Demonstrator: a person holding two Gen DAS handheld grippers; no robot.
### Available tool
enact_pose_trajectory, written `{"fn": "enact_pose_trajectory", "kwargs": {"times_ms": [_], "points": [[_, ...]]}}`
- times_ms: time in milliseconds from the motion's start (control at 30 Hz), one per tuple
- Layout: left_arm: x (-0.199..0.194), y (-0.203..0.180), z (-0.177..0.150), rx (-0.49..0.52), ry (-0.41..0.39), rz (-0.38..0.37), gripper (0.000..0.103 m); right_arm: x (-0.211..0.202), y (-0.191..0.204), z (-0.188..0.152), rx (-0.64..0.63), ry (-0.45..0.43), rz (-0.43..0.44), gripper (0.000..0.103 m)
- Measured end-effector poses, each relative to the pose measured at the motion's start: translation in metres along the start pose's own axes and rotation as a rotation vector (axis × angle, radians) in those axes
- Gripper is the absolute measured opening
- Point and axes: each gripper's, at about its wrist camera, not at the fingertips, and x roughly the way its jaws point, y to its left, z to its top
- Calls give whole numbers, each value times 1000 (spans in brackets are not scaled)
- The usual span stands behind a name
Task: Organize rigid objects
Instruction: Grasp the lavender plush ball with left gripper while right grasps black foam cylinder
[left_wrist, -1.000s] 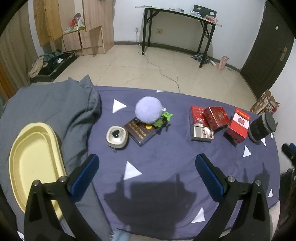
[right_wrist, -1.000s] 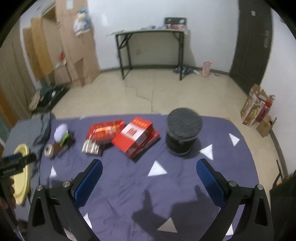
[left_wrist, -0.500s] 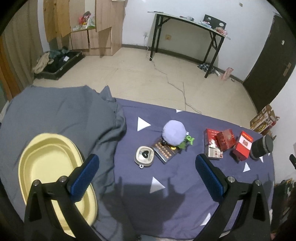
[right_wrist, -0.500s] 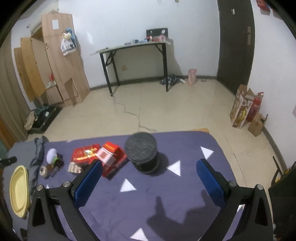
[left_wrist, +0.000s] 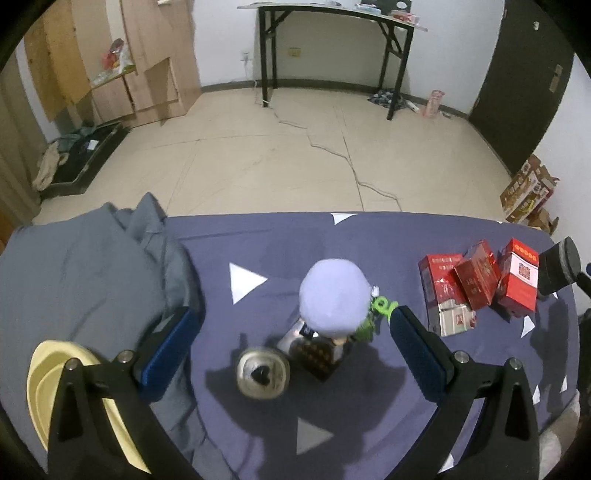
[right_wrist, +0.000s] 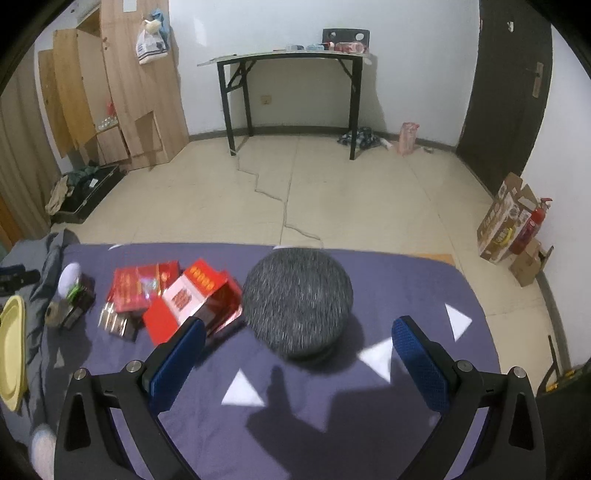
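On the purple cloth a round metal tin (left_wrist: 263, 373) with a heart lid lies between the fingers of my open left gripper (left_wrist: 291, 347). Just behind it a lilac ball (left_wrist: 334, 298) rests on a dark box (left_wrist: 321, 356) beside a green toy (left_wrist: 382, 308). Red boxes (left_wrist: 478, 282) lean together at the right. My right gripper (right_wrist: 295, 350) is open, low over the cloth, with a grey-topped black cylinder (right_wrist: 297, 301) just ahead of its fingers. The red boxes (right_wrist: 173, 295) lie left of the cylinder. A yellow tray (left_wrist: 62, 391) sits at the left.
A grey blanket (left_wrist: 85, 273) covers the bed's left part, under the tray. Beyond the bed's far edge lies tiled floor with a black folding table (right_wrist: 291, 59), a wooden cabinet (right_wrist: 122, 81) and cardboard boxes with a fire extinguisher (right_wrist: 528, 225) at the right.
Both grippers have dropped closer to the bed. The left one now straddles the tin and ball group; the right one has closed in on the black cylinder. Both stay open.
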Motion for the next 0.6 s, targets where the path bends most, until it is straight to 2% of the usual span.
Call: {"fn": "enact_pose_trajectory", "kwargs": {"times_ms": [67, 167, 333, 433, 500, 567, 600], "points": [[5, 1, 2, 15, 0, 5, 102, 14, 0, 0, 4, 34, -9, 103], [13, -1, 2, 45, -1, -10, 102, 28, 5, 0, -10, 34, -11, 103], [23, -11, 4, 82, 31, -83, 102, 38, 9, 0, -34, 8, -16, 103], [29, -26, 8, 156, 18, -51, 102, 44, 8, -2, -30, 7, -8, 103], [41, -29, 10, 172, 41, -33, 102, 44, 6, -4, -25, -6, -5, 103], [52, -27, 12, 148, 65, -26, 97, 43, 6, -4, -26, -16, -1, 102], [56, -25, 14, 126, 68, -37, 85, 42, 6, -4, -32, -23, -1, 97]]}}
